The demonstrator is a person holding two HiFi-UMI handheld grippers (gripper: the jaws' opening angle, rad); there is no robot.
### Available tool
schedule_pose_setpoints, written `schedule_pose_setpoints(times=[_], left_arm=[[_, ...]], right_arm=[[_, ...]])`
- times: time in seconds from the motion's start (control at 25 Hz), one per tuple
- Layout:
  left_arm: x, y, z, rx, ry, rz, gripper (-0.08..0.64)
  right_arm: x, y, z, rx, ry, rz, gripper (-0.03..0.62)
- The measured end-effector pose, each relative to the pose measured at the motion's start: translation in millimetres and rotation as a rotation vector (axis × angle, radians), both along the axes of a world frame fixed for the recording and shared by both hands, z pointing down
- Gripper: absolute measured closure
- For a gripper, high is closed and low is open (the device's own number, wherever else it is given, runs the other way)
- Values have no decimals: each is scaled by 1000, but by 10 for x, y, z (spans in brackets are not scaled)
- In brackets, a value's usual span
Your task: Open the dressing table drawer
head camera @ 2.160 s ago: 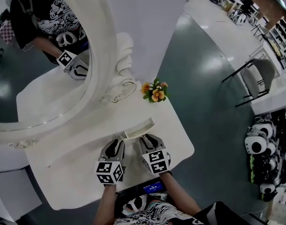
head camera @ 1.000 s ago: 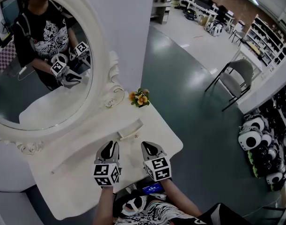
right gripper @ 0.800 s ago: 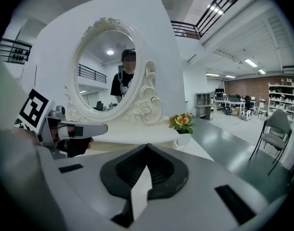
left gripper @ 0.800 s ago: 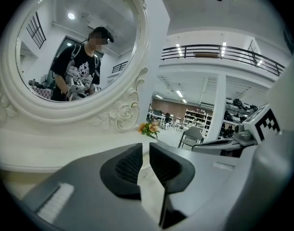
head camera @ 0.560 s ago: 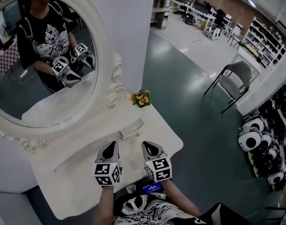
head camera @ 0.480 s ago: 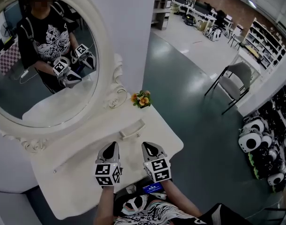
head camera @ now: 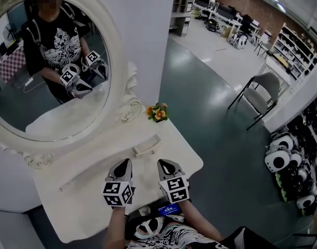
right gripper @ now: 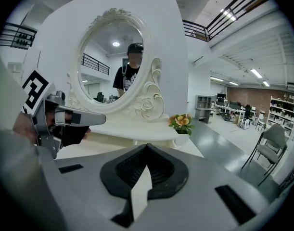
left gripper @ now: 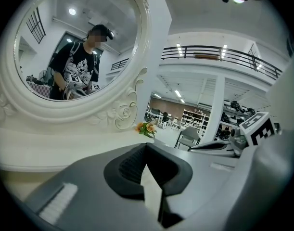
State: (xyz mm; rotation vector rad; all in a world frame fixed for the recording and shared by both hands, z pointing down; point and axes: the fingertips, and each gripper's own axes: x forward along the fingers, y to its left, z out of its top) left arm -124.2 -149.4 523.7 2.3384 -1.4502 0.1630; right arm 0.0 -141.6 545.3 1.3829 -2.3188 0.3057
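At the near edge of the white dressing table point(head camera: 80, 191), the left gripper point(head camera: 123, 163) and the right gripper point(head camera: 166, 164) hover side by side just above the tabletop, both pointing towards the mirror point(head camera: 49, 61). Each gripper's own view shows its jaws pressed together with nothing between them: the left gripper point(left gripper: 146, 146) and the right gripper point(right gripper: 147, 147) are both empty. The drawer point(head camera: 148, 148) sits in the raised ledge under the mirror, a little ahead of the grippers and between their lines, with its curved handle point(head camera: 147, 146) facing them; it looks pushed in, and neither gripper touches it. A small pot of orange flowers point(head camera: 158, 112) stands at the ledge's right end, beside the mirror's carved frame. The mirror reflects the person holding both grippers. A grey chair point(head camera: 262, 95) stands well off on the floor to the right.
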Motion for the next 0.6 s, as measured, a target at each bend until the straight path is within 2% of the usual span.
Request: schedule_pose_setpoints(times=[0.6], left_arm=[[16,-59,84,-8,-23,-29,558]], right_arm=[[71,-74,54,-11,-2,-16,591]])
